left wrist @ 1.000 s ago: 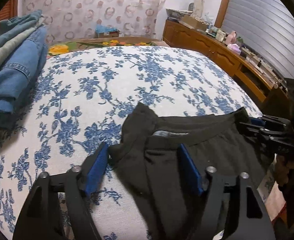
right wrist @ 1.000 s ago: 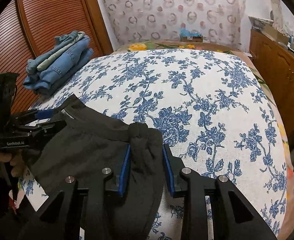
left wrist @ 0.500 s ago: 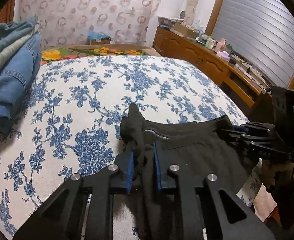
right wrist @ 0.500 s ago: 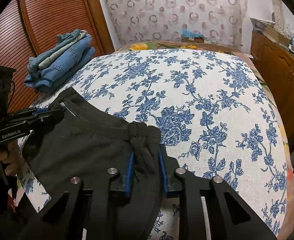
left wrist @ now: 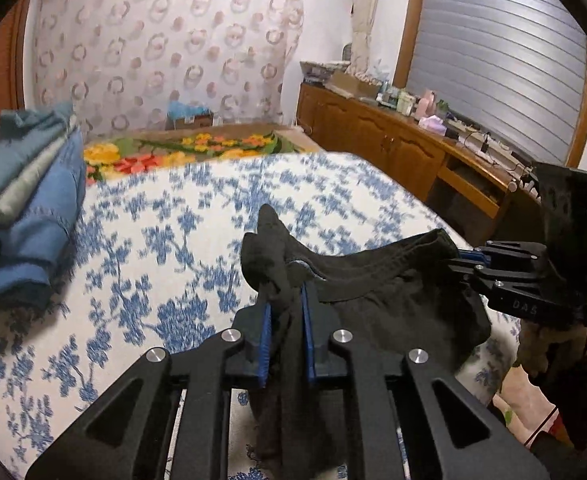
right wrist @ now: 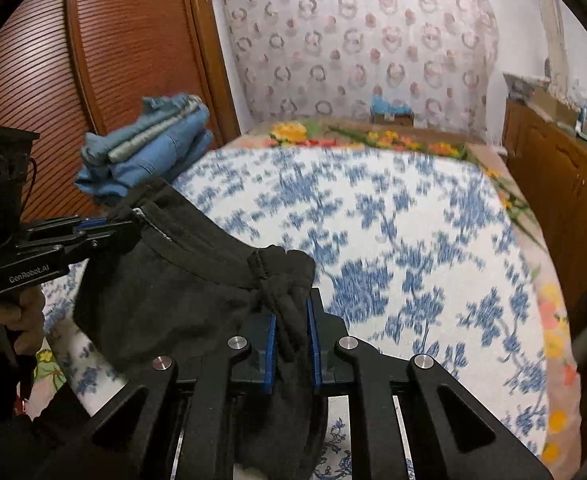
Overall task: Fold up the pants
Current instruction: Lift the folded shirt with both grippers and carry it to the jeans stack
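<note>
Black pants hang by their waistband between my two grippers, above the flowered bed. My left gripper is shut on a bunched corner of the waistband, its blue pads pressing the cloth. In that view, my right gripper pinches the other end at the right. In the right wrist view, the right gripper has its jaws closing on the bunched black pants, pads against the fabric. The left gripper holds the far corner at the left. The legs drop out of sight below.
A stack of folded jeans lies at the bed's far left, seen also as the jeans stack beside a slatted wooden door. A cluttered wooden dresser runs along the right. A hand holds the left gripper's handle.
Both grippers closed onto the waistband corners and lifted them off the bed. The waistband now hangs stretched between them.
</note>
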`<state>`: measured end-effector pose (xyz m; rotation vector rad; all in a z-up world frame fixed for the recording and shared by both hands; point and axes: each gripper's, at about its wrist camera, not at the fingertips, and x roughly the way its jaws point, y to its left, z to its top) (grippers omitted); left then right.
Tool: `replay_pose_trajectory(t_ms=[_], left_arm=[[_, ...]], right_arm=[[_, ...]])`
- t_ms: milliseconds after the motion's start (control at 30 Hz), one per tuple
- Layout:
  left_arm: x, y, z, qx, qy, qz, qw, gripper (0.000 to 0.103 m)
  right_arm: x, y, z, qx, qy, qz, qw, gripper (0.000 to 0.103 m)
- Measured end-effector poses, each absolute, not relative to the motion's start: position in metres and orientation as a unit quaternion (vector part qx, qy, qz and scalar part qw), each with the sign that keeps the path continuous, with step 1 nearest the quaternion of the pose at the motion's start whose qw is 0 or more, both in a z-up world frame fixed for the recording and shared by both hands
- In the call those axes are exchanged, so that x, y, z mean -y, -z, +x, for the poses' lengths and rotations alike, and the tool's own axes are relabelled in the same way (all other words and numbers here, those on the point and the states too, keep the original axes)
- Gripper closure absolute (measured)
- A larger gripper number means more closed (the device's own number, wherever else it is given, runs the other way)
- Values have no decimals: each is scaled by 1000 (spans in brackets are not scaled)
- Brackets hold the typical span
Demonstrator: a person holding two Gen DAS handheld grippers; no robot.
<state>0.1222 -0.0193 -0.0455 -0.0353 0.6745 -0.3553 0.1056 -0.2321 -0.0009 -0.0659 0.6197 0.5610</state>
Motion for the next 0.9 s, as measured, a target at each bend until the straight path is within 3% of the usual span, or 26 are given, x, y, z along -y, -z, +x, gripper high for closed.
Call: replay_pose_trajectory(t_ms=[533,900], left_arm=[[14,-8,112,-272,161,10,949,89],[-13,-17,107,-258,134,9,957,89]], right_arm=[[231,-47,82,-218,-277,-52,934,90],[214,-49,89,-201,-295,-64,932,90]])
